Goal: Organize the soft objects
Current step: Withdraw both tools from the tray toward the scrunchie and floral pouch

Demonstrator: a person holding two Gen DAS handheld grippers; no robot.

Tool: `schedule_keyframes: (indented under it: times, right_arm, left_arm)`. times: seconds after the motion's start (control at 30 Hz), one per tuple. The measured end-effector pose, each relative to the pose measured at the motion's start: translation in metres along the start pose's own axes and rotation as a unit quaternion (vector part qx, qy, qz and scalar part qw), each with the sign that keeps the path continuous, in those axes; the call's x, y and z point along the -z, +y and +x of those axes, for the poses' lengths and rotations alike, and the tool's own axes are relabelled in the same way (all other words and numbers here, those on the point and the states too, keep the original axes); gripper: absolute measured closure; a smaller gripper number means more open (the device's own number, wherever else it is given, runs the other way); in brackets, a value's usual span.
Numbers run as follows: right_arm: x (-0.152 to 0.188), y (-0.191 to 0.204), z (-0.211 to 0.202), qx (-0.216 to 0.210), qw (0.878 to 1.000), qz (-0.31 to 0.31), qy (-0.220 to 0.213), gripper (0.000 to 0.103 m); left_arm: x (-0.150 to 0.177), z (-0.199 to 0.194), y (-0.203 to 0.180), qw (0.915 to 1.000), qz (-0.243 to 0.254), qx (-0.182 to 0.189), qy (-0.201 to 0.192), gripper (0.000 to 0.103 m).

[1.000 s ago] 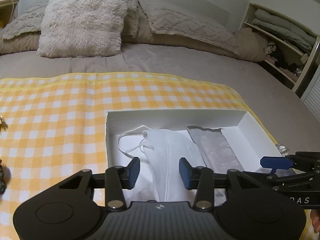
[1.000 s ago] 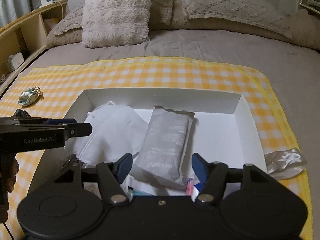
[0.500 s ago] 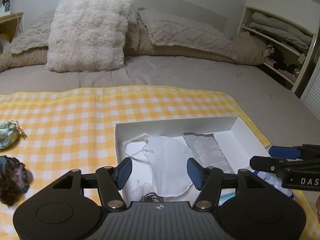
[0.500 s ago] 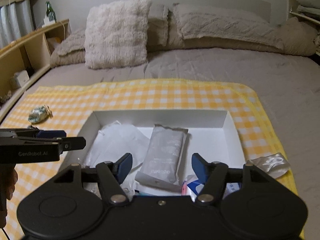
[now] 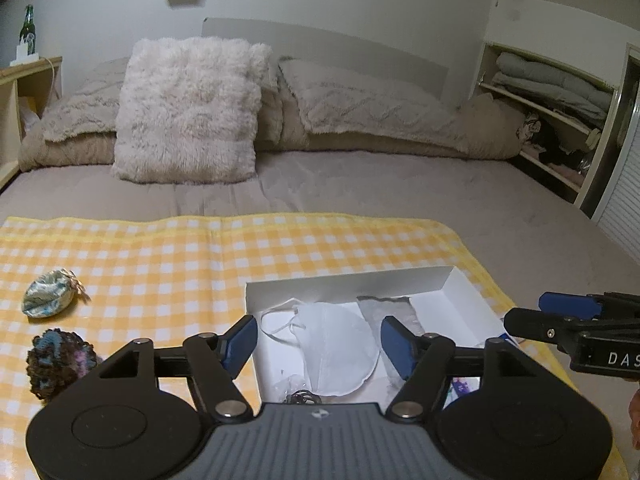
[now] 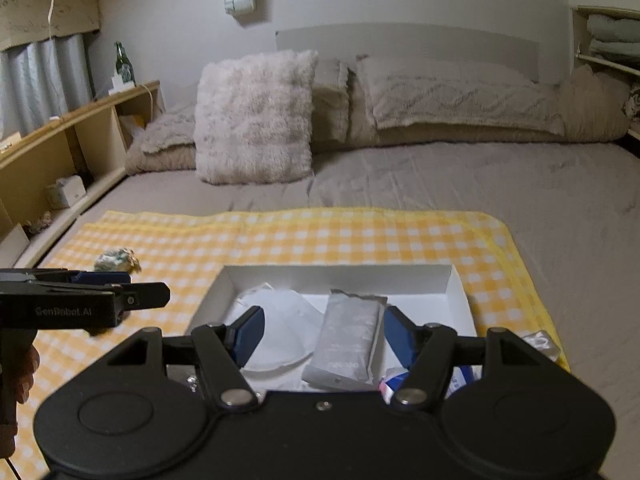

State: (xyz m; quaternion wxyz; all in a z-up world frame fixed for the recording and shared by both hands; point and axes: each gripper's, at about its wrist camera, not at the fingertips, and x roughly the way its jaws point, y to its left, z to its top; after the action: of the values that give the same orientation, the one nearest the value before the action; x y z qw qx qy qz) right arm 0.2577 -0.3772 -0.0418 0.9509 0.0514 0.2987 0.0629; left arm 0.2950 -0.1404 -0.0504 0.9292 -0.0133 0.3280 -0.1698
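Note:
A white box [image 5: 348, 284] sits on a yellow checked cloth [image 5: 160, 264] on the bed. Inside it lie a white face mask [image 5: 340, 340] and a grey packet [image 5: 390, 312]. My left gripper [image 5: 318, 342] hovers above the box's near side with its jaws opening and nothing pressed between them. The right gripper [image 6: 325, 334] stands open above the mask [image 6: 288, 320] and the packet [image 6: 348, 340], clear of both. Left of the box [image 6: 340, 276] on the cloth rest a green-blue pouch [image 5: 48, 298] and a dark fuzzy scrunchie [image 5: 60, 364].
A silver wrapper [image 6: 540, 344] lies on the cloth by the box's right side. Pillows [image 5: 188, 108] line the headboard. A wooden shelf with a green bottle [image 6: 124, 64] runs along the left, and shelves of folded bedding [image 5: 552, 84] stand at the right.
Both grippers have risen and drawn back from the box. The left jaws have spread wider. The pouch and scrunchie have come into the left wrist view.

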Motion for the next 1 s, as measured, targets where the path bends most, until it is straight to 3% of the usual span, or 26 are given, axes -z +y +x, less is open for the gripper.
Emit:
schedule_keyframes:
  times: [0.13,0.2,0.53,0.63,1.0]
  right_arm:
    - [-0.001,0.003,-0.016,-0.003,1.0,0.001,-0.015,0.032]
    - [0.0,0.004,-0.023,0.002,1.0,0.0,-0.022,0.025]
    - [0.01,0.005,-0.043,0.016,0.999,-0.01,-0.033,0.007]
    - [0.014,0.006,-0.048,0.015,0.999,-0.012,-0.036,0.0]
    - [0.025,0.013,-0.056,0.026,0.998,-0.025,-0.045,0.0]
  left_arm:
    - [0.002,-0.017,-0.003,1.0,0.002,-0.003,-0.009,0.025]
    - [0.003,-0.025,-0.005,0.9999,0.003,-0.003,-0.01,0.019]
    - [0.015,-0.054,0.0,0.9991,0.007,-0.035,-0.023,0.0]
    - [0.018,-0.059,-0.002,0.9987,0.014,-0.042,-0.025,0.0]
    - [0.031,-0.071,0.001,0.9976,0.011,-0.062,-0.028,0.0]
